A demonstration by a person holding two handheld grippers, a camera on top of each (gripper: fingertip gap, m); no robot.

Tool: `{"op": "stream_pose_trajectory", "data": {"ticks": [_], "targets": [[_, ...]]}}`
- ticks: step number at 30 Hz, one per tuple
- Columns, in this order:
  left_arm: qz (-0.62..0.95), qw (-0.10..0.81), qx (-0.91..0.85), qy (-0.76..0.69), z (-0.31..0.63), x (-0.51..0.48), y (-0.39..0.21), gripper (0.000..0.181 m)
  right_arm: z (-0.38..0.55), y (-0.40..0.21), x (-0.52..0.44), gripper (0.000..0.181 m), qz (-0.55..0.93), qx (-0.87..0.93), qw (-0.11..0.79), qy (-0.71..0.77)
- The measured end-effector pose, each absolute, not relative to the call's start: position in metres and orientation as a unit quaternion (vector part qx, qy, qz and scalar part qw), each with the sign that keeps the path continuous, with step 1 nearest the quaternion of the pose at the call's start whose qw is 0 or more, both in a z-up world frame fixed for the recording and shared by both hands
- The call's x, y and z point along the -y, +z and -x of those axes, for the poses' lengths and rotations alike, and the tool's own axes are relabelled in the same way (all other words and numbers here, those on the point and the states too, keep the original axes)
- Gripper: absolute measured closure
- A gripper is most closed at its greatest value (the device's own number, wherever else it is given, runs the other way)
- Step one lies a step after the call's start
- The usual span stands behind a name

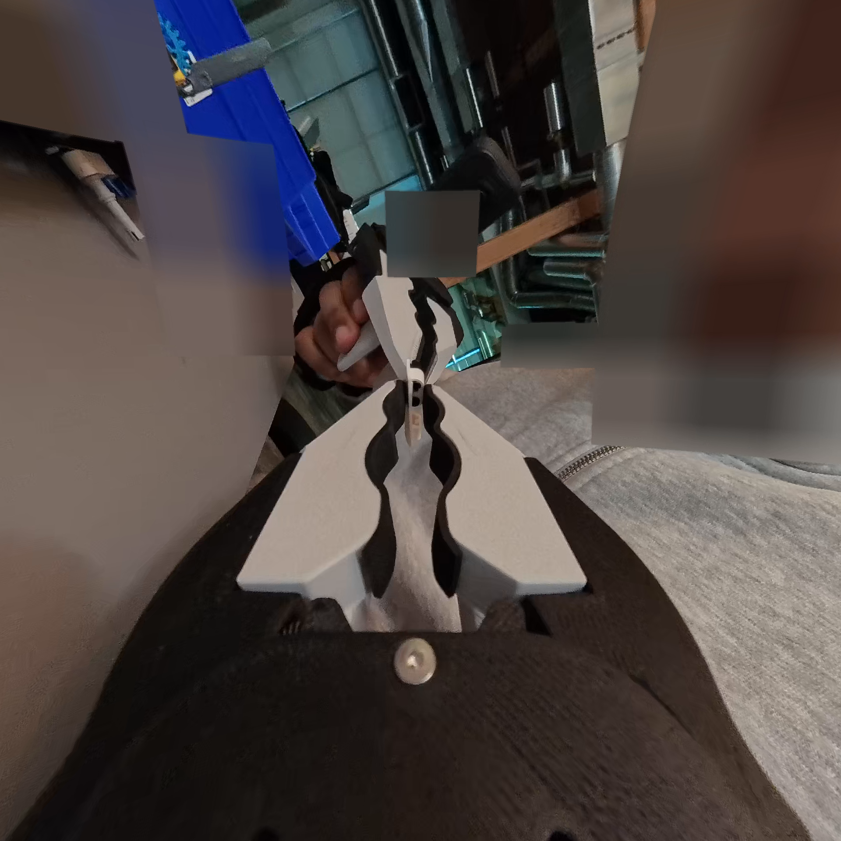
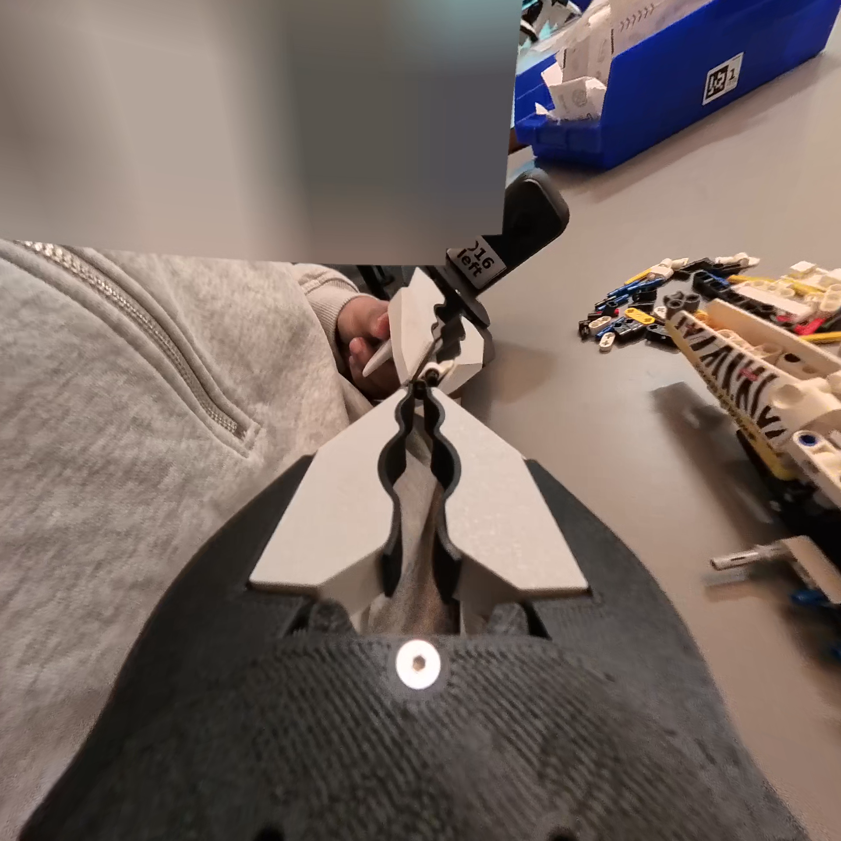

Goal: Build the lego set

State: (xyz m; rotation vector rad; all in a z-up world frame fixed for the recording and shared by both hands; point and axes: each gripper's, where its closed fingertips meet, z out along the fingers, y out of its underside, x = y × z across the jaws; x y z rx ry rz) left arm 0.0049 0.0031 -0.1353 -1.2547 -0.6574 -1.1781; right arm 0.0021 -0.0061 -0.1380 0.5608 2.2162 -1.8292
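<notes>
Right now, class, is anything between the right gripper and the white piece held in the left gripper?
Nothing visible is: the left gripper holds the white piece, and the right gripper, shut on a black pin, meets it tip to tip.

The left gripper (image 1: 413, 400) and right gripper (image 2: 419, 395) meet tip to tip in front of the person's grey hoodie (image 2: 136, 409), each nearly closed, pinching a small white piece (image 1: 415, 409), hands (image 1: 332, 336) gripping the triggers.
</notes>
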Motion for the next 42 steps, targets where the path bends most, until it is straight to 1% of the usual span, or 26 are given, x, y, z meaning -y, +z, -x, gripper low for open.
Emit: {"op": "stream_pose_trajectory", "data": {"ticks": [12, 15, 17, 19, 20, 23, 26, 28, 31, 33, 36, 37, 38, 42], "targets": [[0.525, 0.616, 0.294, -0.508, 0.003, -0.006, -0.132, 0.176, 0.006, -0.134, 0.002, 0.18, -0.211, -0.731, 0.116, -0.638], [0.534, 0.618, 0.297, -0.494, 0.007, -0.008, -0.134, 0.165, 0.007, -0.131, 0.0, 0.18, -0.21, -0.726, 0.119, -0.644], [0.536, 0.623, 0.291, -0.49, 0.009, -0.009, -0.132, 0.167, 0.009, -0.13, -0.001, 0.18, -0.207, -0.728, 0.112, -0.644], [0.532, 0.628, 0.287, -0.491, 0.012, -0.009, -0.129, 0.17, 0.013, -0.129, -0.003, 0.18, -0.207, -0.73, 0.097, -0.645], [0.53, 0.631, 0.284, -0.491, 0.013, -0.01, -0.126, 0.176, 0.015, -0.128, -0.004, 0.18, -0.207, -0.729, 0.09, -0.647], [0.54, 0.641, 0.269, -0.475, 0.021, -0.013, -0.12, 0.176, 0.023, -0.123, -0.008, 0.179, -0.209, -0.721, 0.068, -0.657], [0.539, 0.675, 0.238, -0.443, 0.037, -0.015, -0.105, 0.176, 0.04, -0.113, -0.018, 0.169, -0.227, -0.7, 0.033, -0.677], [0.55, 0.7, 0.22, -0.4, 0.049, -0.018, -0.101, 0.176, 0.052, -0.106, -0.025, 0.165, -0.24, -0.679, 0.004, -0.694], [0.595, 0.724, 0.195, -0.29, 0.063, -0.023, -0.116, 0.177, 0.069, -0.1, -0.034, 0.162, -0.252, -0.646, -0.065, -0.718], [0.582, 0.75, 0.179, -0.259, 0.064, -0.021, -0.106, 0.177, 0.076, -0.092, -0.039, 0.164, -0.252, -0.603, -0.1, -0.751], [0.577, 0.767, 0.177, -0.22, 0.069, -0.02, -0.104, 0.176, 0.075, -0.081, -0.044, 0.17, -0.231, -0.538, -0.126, -0.801], [0.571, 0.774, 0.172, -0.214, 0.069, -0.019, -0.101, 0.176, 0.075, -0.082, -0.044, 0.178, -0.224, -0.535, -0.136, -0.803], [0.566, 0.779, 0.17, -0.209, 0.069, -0.018, -0.1, 0.176, 0.073, -0.082, -0.042, 0.181, -0.217, -0.544, -0.136, -0.799], [0.564, 0.783, 0.161, -0.209, 0.067, -0.018, -0.098, 0.176, 0.072, -0.09, -0.028, 0.181, -0.202, -0.588, -0.167, -0.765]]}}
